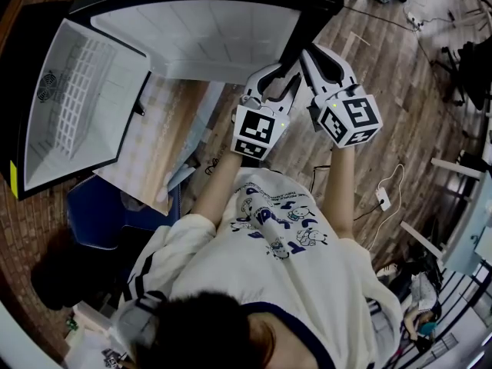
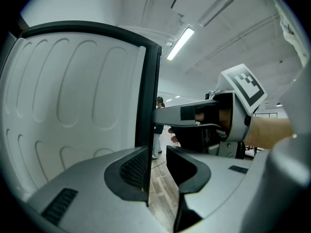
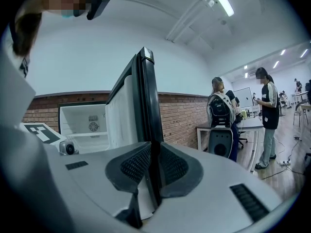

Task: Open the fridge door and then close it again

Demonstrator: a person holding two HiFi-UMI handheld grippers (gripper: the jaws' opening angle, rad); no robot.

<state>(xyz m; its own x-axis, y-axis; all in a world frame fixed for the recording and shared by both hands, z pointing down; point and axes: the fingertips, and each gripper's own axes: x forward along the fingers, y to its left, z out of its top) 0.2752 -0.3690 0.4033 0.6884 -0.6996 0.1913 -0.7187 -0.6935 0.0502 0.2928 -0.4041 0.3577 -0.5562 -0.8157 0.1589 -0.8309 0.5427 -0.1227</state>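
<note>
White-lined fridge door stands wide open off the cabinet; its upright free edge is pinched by the right hand-held gripper, loosely straddled by the left hand-held gripper.

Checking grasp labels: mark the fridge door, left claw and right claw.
fridge door [image 3: 148, 96], right gripper view, its black front edge.
right claw [image 3: 155, 166], right gripper view, midway between fingertips clamped on that edge.
left claw [image 2: 158, 164], left gripper view, midway between fingertips, jaws apart around the edge.

White-lined, black-edged fridge door; red-brick wall; grey-brown plank floor
</note>
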